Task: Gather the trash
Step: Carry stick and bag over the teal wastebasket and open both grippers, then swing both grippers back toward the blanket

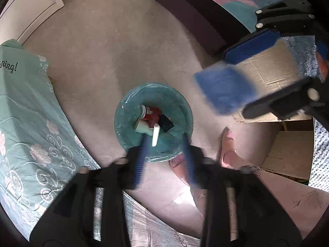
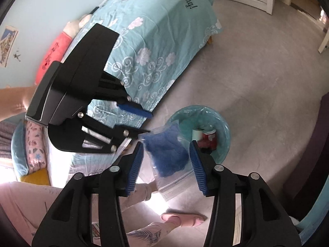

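Right hand-held gripper (image 2: 166, 164) jaws parted around clear bag of blue material (image 2: 167, 154), not pressing; lined bin (image 2: 223, 127) just beyond; left hand-held gripper (image 1: 164, 156) parted, empty, directly above bin.

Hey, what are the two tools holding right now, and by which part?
Nothing looks gripped: left tool and right tool stand open, the clear bag loose between the right tool's pads.

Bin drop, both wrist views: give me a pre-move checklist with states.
1. Bin below left gripper: ok.
2. Left gripper open, nothing between its fingers: ok.
3. Zip bag free of right gripper pads: ok, it looks loose between them.
4. Zip bag lined up over the bin opening: cannot tell; it sits towards the rim.
5. Room left in bin above red can: ok.
6. Slipper clear of bin: not ok, right beside it.
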